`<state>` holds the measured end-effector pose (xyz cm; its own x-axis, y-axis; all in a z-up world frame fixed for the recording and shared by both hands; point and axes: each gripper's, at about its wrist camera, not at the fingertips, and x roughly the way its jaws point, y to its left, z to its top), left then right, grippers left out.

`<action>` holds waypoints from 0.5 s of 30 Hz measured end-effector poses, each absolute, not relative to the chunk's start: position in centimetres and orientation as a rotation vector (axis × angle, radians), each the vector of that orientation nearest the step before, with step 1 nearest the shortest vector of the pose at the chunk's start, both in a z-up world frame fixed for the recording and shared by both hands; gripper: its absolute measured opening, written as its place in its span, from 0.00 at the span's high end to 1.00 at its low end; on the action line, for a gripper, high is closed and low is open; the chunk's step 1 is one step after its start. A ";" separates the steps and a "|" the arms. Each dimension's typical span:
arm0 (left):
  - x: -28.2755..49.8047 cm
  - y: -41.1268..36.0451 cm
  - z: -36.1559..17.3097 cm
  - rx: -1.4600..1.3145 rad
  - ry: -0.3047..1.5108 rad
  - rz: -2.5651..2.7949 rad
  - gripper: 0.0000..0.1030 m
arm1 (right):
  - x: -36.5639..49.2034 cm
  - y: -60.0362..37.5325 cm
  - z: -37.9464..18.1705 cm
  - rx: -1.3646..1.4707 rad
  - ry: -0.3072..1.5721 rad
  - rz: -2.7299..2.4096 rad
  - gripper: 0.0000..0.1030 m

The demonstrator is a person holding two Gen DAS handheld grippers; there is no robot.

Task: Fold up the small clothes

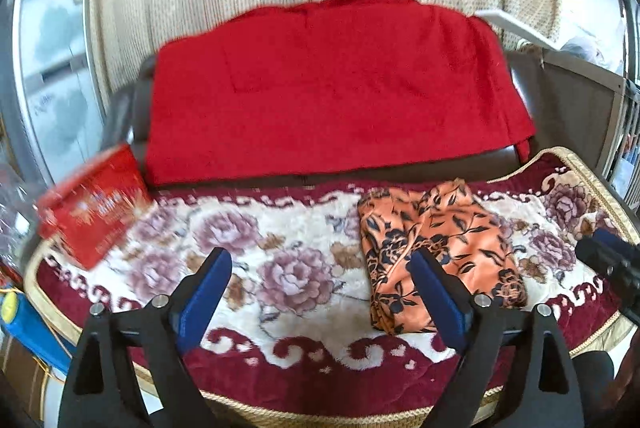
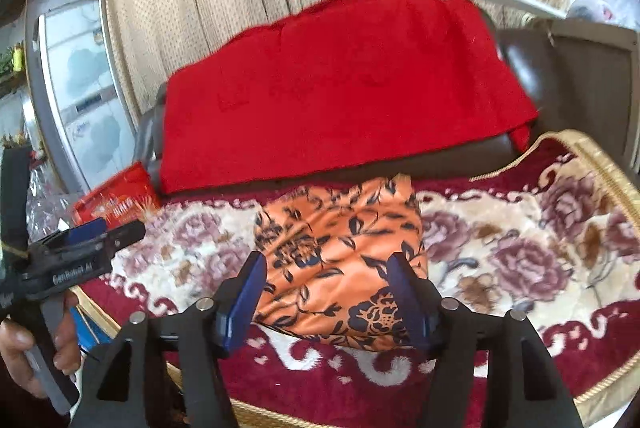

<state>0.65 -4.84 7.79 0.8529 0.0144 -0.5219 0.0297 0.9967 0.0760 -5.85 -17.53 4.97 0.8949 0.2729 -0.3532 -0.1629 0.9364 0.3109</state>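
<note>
Left tongs (image 1: 320,268) wide open and empty, right tongs (image 2: 326,274) open and empty, hand (image 2: 24,360) gripping left handle.

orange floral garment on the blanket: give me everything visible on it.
The orange garment with dark blue-black leaf and flower print looks like thin, smooth, slightly shiny fabric. It lies folded into a compact, roughly rectangular bundle with soft creases, flat on the cream and maroon rose-patterned plush blanket, just in front of the red-draped sofa back. Neither gripper touches it: the right gripper hovers open above its near edge, and the left gripper is open off to its left.
</note>
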 end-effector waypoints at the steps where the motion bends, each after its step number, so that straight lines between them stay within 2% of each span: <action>1: -0.2 -5.0 8.5 0.087 0.539 -0.005 0.06 | -6.4 -17.7 5.4 0.285 0.398 0.226 0.35; 3: -1.5 -5.1 9.5 0.094 0.516 0.016 0.03 | -7.6 -18.0 6.5 0.293 0.385 0.225 0.35; 7: -5.0 -5.8 12.1 0.147 0.415 0.084 0.02 | -10.4 -18.2 8.4 0.269 0.353 0.193 0.35; 15: -9.6 -6.2 16.1 0.149 0.347 0.064 0.02 | -14.6 -17.5 10.9 0.231 0.315 0.176 0.31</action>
